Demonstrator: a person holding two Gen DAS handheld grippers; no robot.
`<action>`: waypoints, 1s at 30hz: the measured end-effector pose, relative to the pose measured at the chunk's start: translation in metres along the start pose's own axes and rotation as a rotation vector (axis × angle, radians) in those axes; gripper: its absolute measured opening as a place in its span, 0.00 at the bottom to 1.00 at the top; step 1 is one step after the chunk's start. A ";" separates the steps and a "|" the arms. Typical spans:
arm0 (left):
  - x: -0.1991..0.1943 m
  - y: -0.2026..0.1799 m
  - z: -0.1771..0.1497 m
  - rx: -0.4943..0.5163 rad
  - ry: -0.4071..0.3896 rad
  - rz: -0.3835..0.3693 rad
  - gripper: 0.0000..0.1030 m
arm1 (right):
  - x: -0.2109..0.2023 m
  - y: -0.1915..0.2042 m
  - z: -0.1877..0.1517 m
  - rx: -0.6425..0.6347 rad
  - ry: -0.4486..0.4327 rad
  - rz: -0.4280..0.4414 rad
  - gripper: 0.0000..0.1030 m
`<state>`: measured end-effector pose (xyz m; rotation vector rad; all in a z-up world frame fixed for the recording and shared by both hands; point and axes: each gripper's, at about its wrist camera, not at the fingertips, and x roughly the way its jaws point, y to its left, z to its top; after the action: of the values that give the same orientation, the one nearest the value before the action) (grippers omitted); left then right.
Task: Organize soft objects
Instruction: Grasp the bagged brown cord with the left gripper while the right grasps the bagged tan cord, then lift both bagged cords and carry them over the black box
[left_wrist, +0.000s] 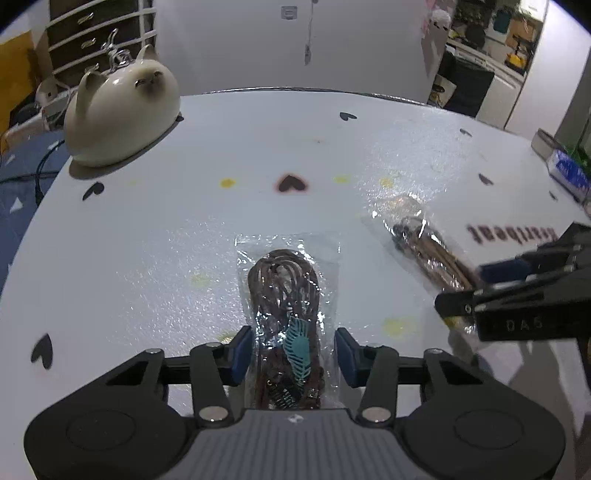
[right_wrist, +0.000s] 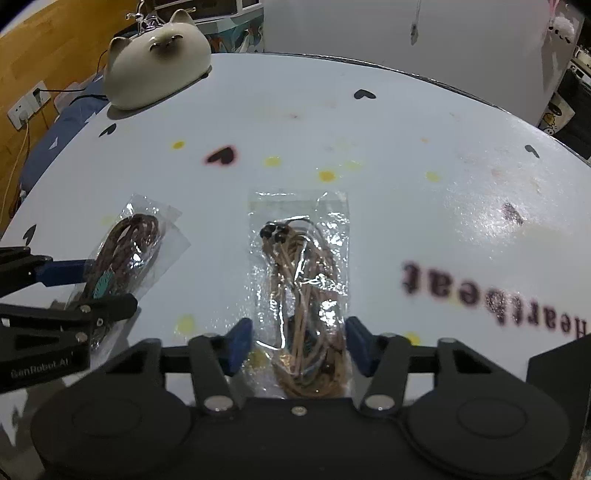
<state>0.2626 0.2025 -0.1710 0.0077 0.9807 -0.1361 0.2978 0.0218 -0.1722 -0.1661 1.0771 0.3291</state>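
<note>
White and glossy, the table (left_wrist: 147, 229) under me is scattered with black hearts and yellow dots, with the word "Heartbeat" (right_wrist: 491, 295) printed near its right side; beyond its far edge stand a pale wall and a dark set of drawers (left_wrist: 85, 33).

Two clear bags lie flat on it, side by side but apart. The bag of dark brown cord (left_wrist: 286, 295), with a teal feather charm (left_wrist: 297, 345) inside, sits between the fingers of my left gripper (left_wrist: 291, 354). Those fingers are spread, one blue pad (left_wrist: 242, 352) on either side of the bag, with a small gap showing on each side. The bag of tan cord (right_wrist: 306, 280) lies between the fingers of my right gripper (right_wrist: 297, 343), likewise spread, its pads (right_wrist: 240, 345) just beside the bag's edges without pressing it.

Both my grippers reach forward low over the table, roughly parallel.

At the far left corner sits a cream ceramic cat (left_wrist: 118, 110). A blue-and-white box (left_wrist: 567, 170) lies at the right edge. Nothing stands between my fingers and the bags.
</note>
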 end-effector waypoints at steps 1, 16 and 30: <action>-0.001 0.001 0.000 -0.017 0.001 -0.008 0.44 | -0.002 0.000 -0.002 -0.004 0.001 0.001 0.49; -0.027 -0.002 -0.015 -0.124 -0.025 -0.038 0.40 | -0.036 0.007 -0.028 0.010 -0.023 0.059 0.29; -0.083 -0.022 -0.013 -0.176 -0.171 -0.049 0.40 | -0.112 -0.012 -0.046 0.055 -0.236 0.043 0.28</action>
<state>0.2033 0.1911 -0.1082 -0.1863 0.8195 -0.0931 0.2148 -0.0232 -0.0948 -0.0536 0.8559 0.3480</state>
